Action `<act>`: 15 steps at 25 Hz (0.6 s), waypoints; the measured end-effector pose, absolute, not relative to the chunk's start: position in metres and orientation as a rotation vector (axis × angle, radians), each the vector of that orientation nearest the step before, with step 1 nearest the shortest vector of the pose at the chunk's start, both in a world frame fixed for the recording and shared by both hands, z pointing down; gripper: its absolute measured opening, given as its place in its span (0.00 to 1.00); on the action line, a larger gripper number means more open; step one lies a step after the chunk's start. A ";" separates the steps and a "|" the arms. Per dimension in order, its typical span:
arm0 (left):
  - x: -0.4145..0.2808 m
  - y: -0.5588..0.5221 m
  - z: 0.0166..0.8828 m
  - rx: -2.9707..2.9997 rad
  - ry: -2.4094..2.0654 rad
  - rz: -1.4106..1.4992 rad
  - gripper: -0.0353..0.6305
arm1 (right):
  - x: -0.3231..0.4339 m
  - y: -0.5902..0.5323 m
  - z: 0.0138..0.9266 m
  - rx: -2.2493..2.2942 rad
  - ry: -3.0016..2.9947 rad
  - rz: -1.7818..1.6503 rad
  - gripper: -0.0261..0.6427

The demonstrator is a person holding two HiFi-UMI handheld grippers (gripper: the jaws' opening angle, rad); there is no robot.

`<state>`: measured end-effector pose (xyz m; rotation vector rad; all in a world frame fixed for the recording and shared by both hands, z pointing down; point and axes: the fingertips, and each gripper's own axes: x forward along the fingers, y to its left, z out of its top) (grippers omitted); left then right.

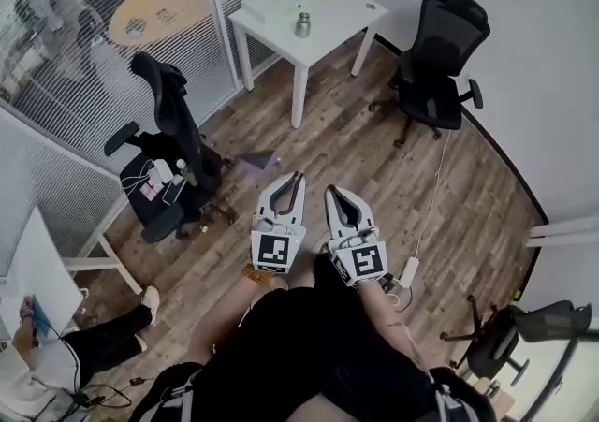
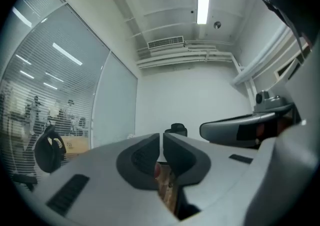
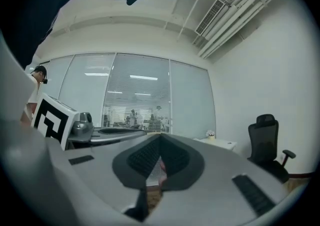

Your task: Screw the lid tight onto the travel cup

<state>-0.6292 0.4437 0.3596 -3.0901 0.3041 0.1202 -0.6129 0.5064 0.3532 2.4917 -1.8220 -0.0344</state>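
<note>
The travel cup (image 1: pixel 302 25), a small metal cylinder, stands on the white table (image 1: pixel 332 22) across the room, far from both grippers. A tiny dark object (image 1: pixel 371 6) lies near the table's right edge; I cannot tell whether it is the lid. Held side by side close to the person's body, my left gripper (image 1: pixel 292 177) and right gripper (image 1: pixel 334 194) point toward the table. The left gripper (image 2: pixel 161 137) has its jaws together with nothing between them. So does the right gripper (image 3: pixel 160 140).
A black office chair (image 1: pixel 173 144) loaded with small items stands at the left by the glass partition. Another chair (image 1: pixel 440 55) is right of the table, and a third (image 1: pixel 524 327) is at lower right. A seated person (image 1: pixel 84 341) is at lower left. A cable with power strip (image 1: pixel 409 270) lies on the wooden floor.
</note>
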 end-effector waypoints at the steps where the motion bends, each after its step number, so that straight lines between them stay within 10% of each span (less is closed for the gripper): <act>1: -0.618 0.442 0.362 -3.090 0.304 0.117 0.10 | -0.601 0.504 0.355 2.494 -1.825 -0.033 0.03; 15: -0.392 0.373 0.370 -3.031 0.542 0.005 0.09 | -0.341 0.448 0.349 2.448 -1.964 -0.034 0.03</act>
